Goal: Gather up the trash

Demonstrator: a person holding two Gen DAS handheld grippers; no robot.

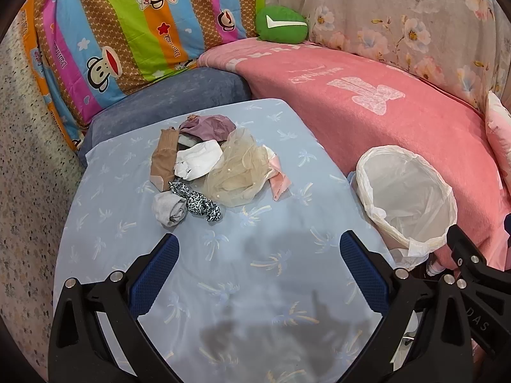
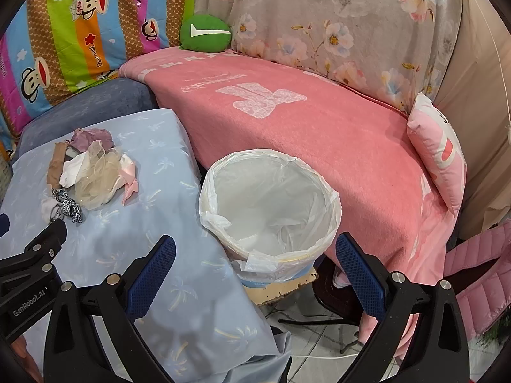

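Observation:
A pile of cloth scraps [image 1: 210, 162] lies on the light blue tablecloth [image 1: 255, 271]: a tan stocking, white sock, mauve cloth, cream tulle, pink piece, leopard scrunchie [image 1: 199, 206] and grey sock [image 1: 169, 209]. The pile also shows in the right wrist view [image 2: 91, 175]. A white bin lined with a clear bag [image 1: 405, 198] stands right of the table; it looks empty in the right wrist view [image 2: 268, 204]. My left gripper [image 1: 258, 249] is open and empty, short of the pile. My right gripper [image 2: 255, 252] is open and empty, in front of the bin.
A pink blanket [image 2: 319, 134] covers the sofa behind the bin. A striped monkey-print quilt [image 1: 127, 32], a green cushion [image 1: 281, 25], a floral throw [image 2: 335, 25] and a pink pillow [image 2: 440, 156] lie around. A blue-grey cushion [image 1: 179, 95] sits behind the table. Tiled floor with cables [image 2: 319, 344] is below.

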